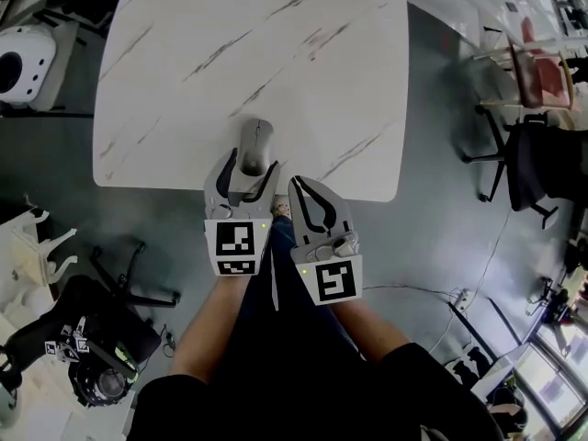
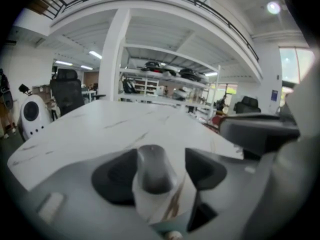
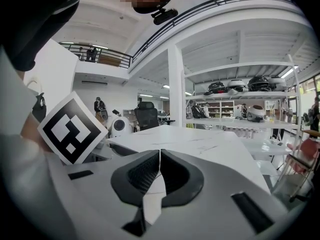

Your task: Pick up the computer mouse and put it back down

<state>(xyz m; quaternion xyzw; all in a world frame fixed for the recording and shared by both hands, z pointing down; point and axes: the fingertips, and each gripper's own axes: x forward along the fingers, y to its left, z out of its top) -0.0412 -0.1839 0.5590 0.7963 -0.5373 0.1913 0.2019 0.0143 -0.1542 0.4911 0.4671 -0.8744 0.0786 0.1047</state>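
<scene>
Computer mouse (image 1: 255, 145) lies lengthwise, pointing away across the table (image 1: 322, 62).

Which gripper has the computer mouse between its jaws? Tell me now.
The left gripper: its jaws stand apart on either side of the grey mouse on the table. The right gripper has its jaws shut together on nothing.

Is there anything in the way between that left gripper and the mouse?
Nothing visible. The mouse lies on the table, right between the open jaws of the left gripper; the jaw on its right stands clear of it. The right gripper, shut and empty, is off to one side.
</scene>
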